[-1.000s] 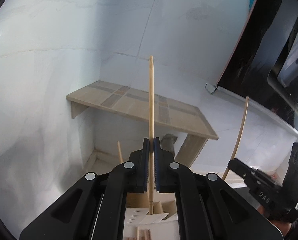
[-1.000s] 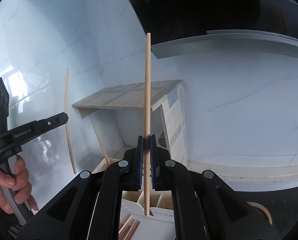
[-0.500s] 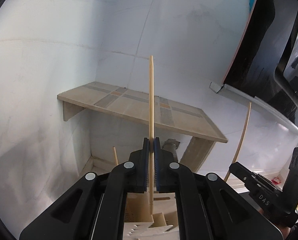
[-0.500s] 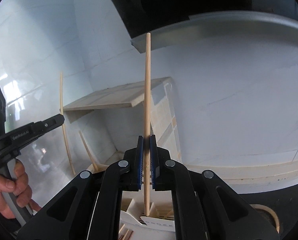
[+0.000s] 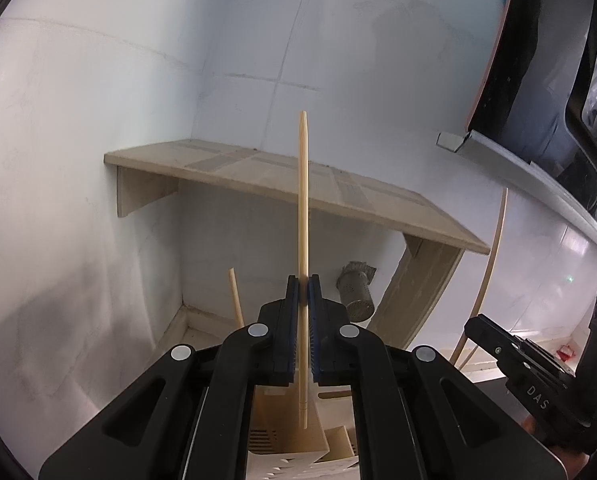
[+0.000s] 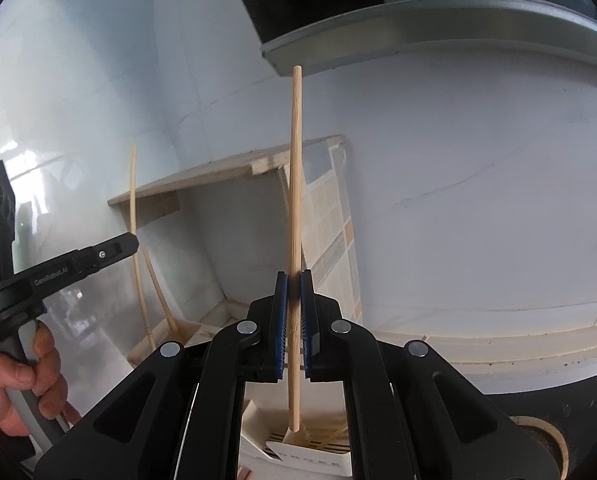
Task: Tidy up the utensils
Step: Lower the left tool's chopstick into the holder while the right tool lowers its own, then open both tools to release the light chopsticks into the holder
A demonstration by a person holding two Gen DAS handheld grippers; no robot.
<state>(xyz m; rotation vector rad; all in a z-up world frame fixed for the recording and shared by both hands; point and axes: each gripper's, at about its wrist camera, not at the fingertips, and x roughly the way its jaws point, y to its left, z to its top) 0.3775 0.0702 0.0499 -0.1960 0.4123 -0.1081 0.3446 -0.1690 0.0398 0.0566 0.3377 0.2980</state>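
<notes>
Two wall-corner items first: shelf [image 5: 282,184], then white holder [image 6: 298,456] w/ slots below both grippers. L gripper [image 5: 303,292] clamped on upright chopstick [image 5: 303,208]; R gripper [image 6: 294,284] clamped on chopstick 2 [image 6: 295,184]. Both long axes vertical, lower tips just above holder.

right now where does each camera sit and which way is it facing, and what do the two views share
Left wrist: sits on the left gripper, looking along its jaws, shut on an upright chopstick, toward a wooden shelf in a white tiled corner; the right gripper shows at right.
Right wrist: sits on the right gripper, shut on its own chopstick, facing the same shelf; the left gripper and a hand show at left.
Shared: the shelf, both grippers, both chopsticks, the white utensil holder below.
</notes>
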